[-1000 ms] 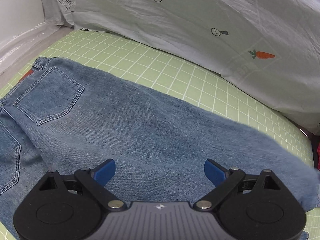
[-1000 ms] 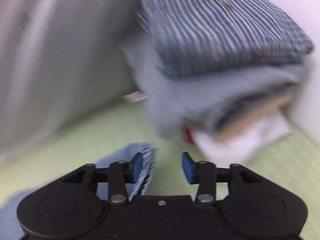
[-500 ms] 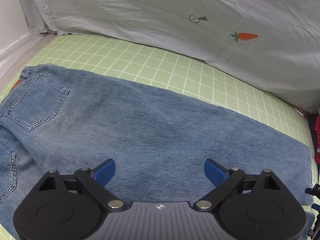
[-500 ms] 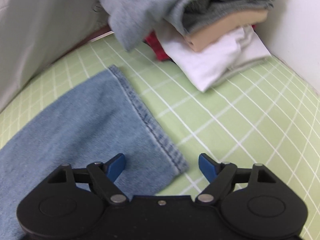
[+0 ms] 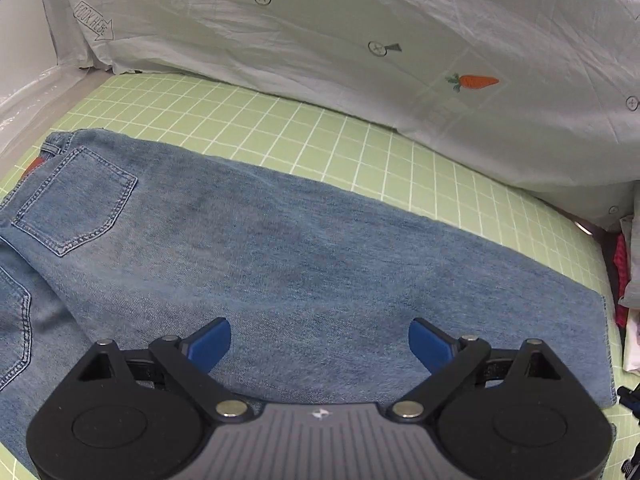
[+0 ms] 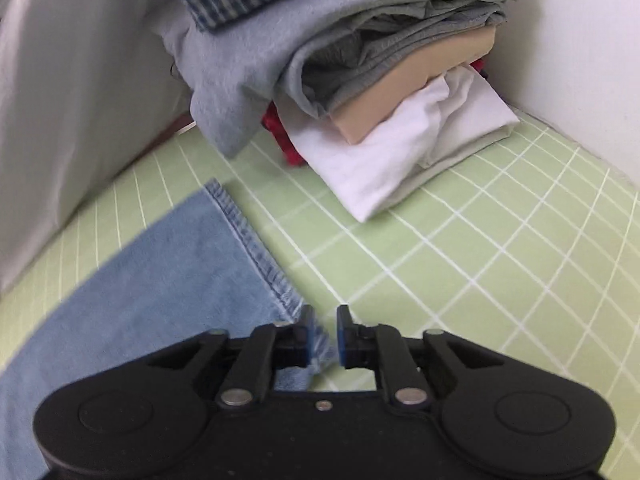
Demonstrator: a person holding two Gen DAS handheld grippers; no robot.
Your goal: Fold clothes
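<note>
"LOOK HERE" inside an arrow outline, printed on the grey sheet (image 5: 360, 40) at far left, an orange carrot picture on it at right

black left gripper (image 5: 320, 338), blue pads; right gripper (image 6: 322, 334) alike

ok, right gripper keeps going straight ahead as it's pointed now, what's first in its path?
The right gripper has its jaws nearly shut around the jeans hem corner. Beyond that lies bare green mat, then probably the white garment at the bottom of the folded clothes stack; depth is unclear.
</note>
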